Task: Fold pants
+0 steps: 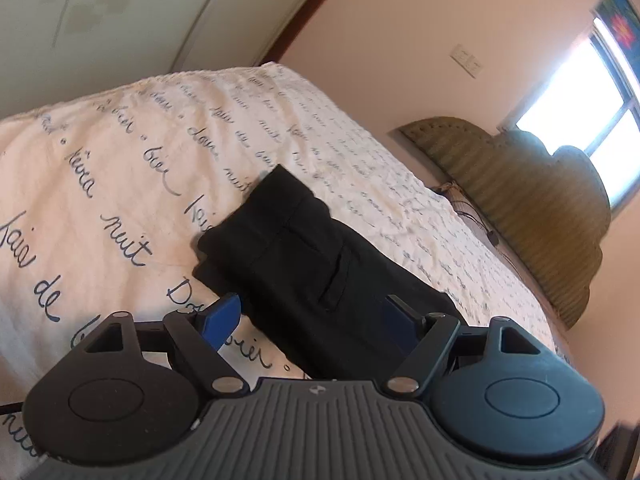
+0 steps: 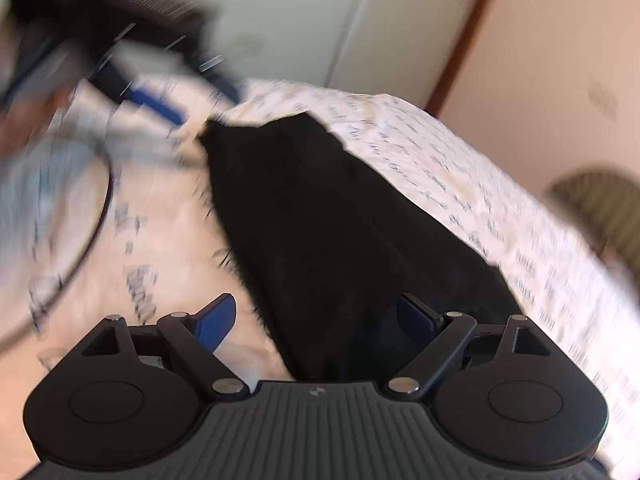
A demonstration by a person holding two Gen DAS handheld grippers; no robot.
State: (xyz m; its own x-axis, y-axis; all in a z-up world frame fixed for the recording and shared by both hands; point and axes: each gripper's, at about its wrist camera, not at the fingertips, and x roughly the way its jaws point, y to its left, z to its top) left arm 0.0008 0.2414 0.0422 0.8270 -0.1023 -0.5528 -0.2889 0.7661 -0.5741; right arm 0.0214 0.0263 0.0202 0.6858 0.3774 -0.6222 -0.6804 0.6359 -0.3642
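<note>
A pair of black fabric pants (image 1: 304,264), folded into a long narrow strip, lay on a cream bedspread printed with dark blue cursive script (image 1: 120,168) that covered the bed. In the left wrist view the waistband end pointed away toward the far edge of the bed, and a slit pocket showed on the upper face of the cloth. The left gripper (image 1: 316,318) hung over the near part of the pants with its blue-padded jaws spread wide, one pad over the bedspread just beside the cloth and the other over the black fabric; nothing was pinched between them. The right gripper (image 2: 318,316) stood likewise wide apart and empty above the pants (image 2: 320,220), its left pad over the bedspread (image 2: 480,184) and its right pad over the dark cloth. In the right wrist view, which was smeared by motion, the other black gripper with its blue pad (image 2: 156,106) appeared blurred at the upper left. A green ribbed headboard (image 1: 520,200) stood against the peach wall (image 1: 400,60) under a bright window (image 1: 580,100), and a pale wardrobe door (image 1: 120,12) rose beyond the bed.
</note>
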